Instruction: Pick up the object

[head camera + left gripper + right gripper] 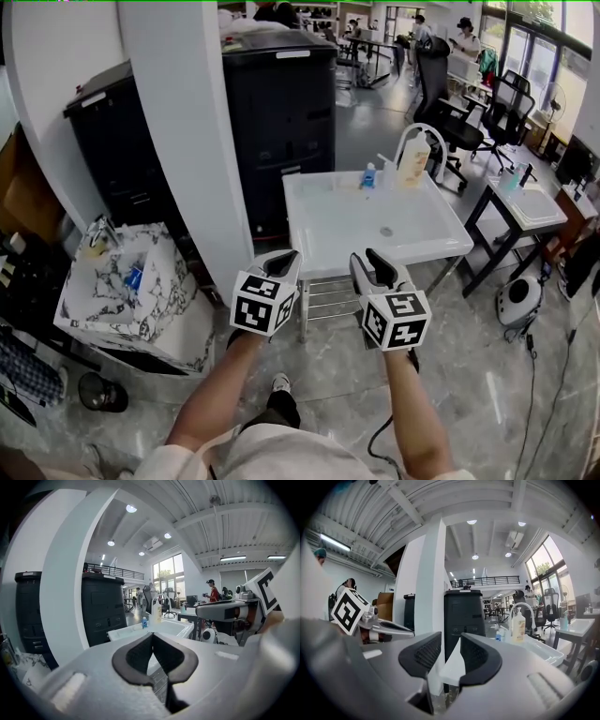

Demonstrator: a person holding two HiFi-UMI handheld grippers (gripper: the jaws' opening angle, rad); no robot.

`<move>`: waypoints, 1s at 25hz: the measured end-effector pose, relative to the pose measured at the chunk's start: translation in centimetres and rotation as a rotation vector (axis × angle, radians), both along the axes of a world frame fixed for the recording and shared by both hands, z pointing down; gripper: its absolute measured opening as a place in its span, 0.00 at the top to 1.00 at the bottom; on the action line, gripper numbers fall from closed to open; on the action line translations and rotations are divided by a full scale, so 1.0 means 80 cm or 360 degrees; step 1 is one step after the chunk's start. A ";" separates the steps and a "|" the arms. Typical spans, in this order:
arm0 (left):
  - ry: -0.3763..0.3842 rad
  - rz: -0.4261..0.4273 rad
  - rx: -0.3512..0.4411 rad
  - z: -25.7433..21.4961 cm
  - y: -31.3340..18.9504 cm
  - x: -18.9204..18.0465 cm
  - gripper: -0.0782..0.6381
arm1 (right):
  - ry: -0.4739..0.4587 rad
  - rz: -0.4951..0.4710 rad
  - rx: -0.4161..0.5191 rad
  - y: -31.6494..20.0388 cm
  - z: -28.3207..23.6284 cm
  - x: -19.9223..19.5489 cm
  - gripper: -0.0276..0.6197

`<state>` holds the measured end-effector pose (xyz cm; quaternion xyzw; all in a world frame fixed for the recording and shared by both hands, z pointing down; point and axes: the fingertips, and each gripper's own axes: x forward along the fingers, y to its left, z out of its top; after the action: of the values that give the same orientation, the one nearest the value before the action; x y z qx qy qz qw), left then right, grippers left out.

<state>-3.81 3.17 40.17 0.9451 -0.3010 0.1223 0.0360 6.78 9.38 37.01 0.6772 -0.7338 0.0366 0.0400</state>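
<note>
A white sink basin point(328, 230) on a metal frame stands in front of me. On its back rim are a soap pump bottle point(413, 165) and a small blue bottle point(368, 175), beside a curved faucet point(420, 137). My left gripper point(285, 256) hovers before the basin's front left corner, its jaws shut point(152, 637) with nothing in them. My right gripper point(368, 262) hangs before the front edge, jaws apart point(451, 642) and empty. Both point level at the basin, short of it. In the right gripper view the soap bottle point(518, 626) lies ahead to the right.
A white column point(187, 122) and a black cabinet point(281, 112) stand behind the basin's left side. A marble-patterned sink point(89, 309) is on the left. A second table point(527, 204), office chairs point(497, 112) and a round white device point(518, 300) on the floor lie to the right.
</note>
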 end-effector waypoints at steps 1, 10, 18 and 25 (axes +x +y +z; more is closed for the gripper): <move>0.0003 0.0001 -0.0003 0.002 -0.012 0.003 0.88 | 0.0003 0.0000 -0.0002 -0.012 0.001 0.003 0.76; 0.0020 -0.0001 -0.0048 0.007 -0.141 0.021 0.88 | 0.0020 -0.0020 -0.0051 -0.138 0.004 0.019 0.68; 0.0022 0.0006 -0.0062 0.006 -0.255 0.033 0.88 | 0.0025 0.0000 -0.0069 -0.243 0.000 0.031 0.62; 0.0013 0.0016 -0.0076 0.010 -0.318 0.038 0.88 | 0.0013 0.0010 -0.0072 -0.307 0.000 0.037 0.58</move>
<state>-0.79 -22.25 40.99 0.9459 -0.2931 0.1257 0.0591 9.77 -15.17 37.03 0.6786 -0.7304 0.0506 0.0582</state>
